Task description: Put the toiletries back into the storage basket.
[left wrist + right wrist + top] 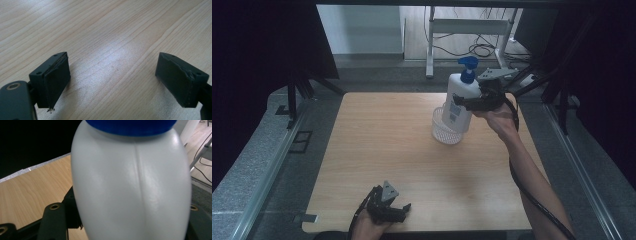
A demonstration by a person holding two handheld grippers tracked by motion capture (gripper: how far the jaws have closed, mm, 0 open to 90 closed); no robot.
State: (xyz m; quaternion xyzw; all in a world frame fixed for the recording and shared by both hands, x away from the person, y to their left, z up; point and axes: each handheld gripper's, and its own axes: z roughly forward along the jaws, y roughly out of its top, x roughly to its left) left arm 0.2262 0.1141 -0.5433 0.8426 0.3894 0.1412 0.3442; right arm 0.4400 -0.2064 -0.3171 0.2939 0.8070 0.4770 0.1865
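While clamped in the right claw [469, 102] about its middle, hangs tilted above the far right part of the pale wooden counter [387, 150]: a tall white plastic pump bottle [458, 102] with a blue pump head, label facing the near side, its base just over or inside a small clear ribbed plastic cup [446, 131] standing on the wood; cannot tell whether base and cup touch. Seen close in the right gripper view as a smooth white body [132, 187] with a vertical seam and blue collar, black jaws pressed to either side. Rests low at the near edge of the counter, well apart from the bottle: the left claw [398, 210], jaws spread wide over bare wood [112, 50], holding nothing.
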